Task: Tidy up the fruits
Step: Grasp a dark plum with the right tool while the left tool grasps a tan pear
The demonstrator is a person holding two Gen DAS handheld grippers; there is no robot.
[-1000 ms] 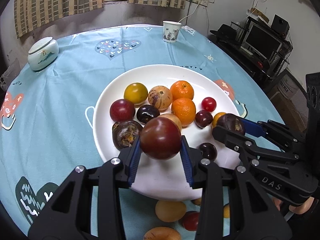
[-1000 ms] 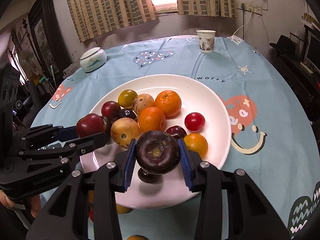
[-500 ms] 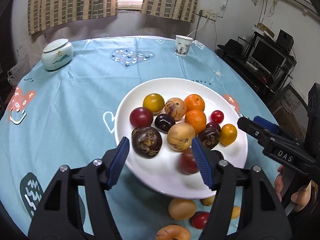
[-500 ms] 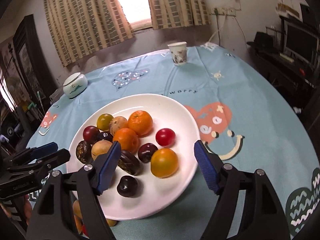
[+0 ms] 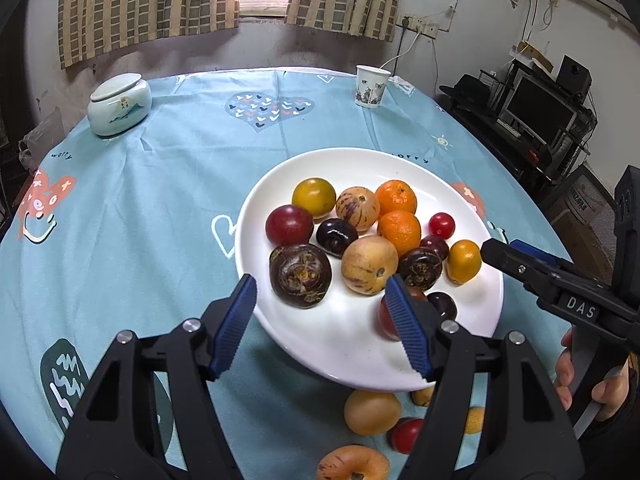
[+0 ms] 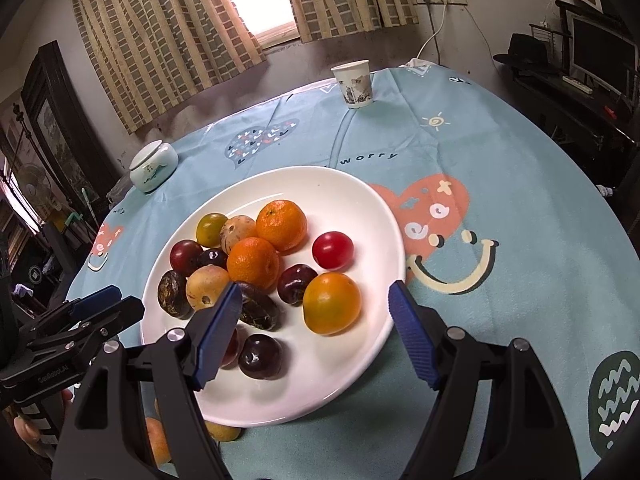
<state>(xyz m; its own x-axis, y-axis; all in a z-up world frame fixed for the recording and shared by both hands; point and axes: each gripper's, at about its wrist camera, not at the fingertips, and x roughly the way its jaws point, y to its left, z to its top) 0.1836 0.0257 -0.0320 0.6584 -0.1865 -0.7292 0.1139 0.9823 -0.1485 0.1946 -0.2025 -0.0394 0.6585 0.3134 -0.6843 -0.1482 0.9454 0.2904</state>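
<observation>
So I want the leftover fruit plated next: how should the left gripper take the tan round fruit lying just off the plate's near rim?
Grip the tan fruit across its widest middle, coming down from above. It is round, so any lower or higher pinch would likely slip; the plate rim and a small red fruit crowd its sides.

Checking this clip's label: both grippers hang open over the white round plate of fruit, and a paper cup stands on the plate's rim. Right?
One thing is wrong: the paper cup stands on the blue tablecloth far behind the white round plate, apart from it, as the right wrist view shows. Both the left gripper and right gripper do hang open.
</observation>
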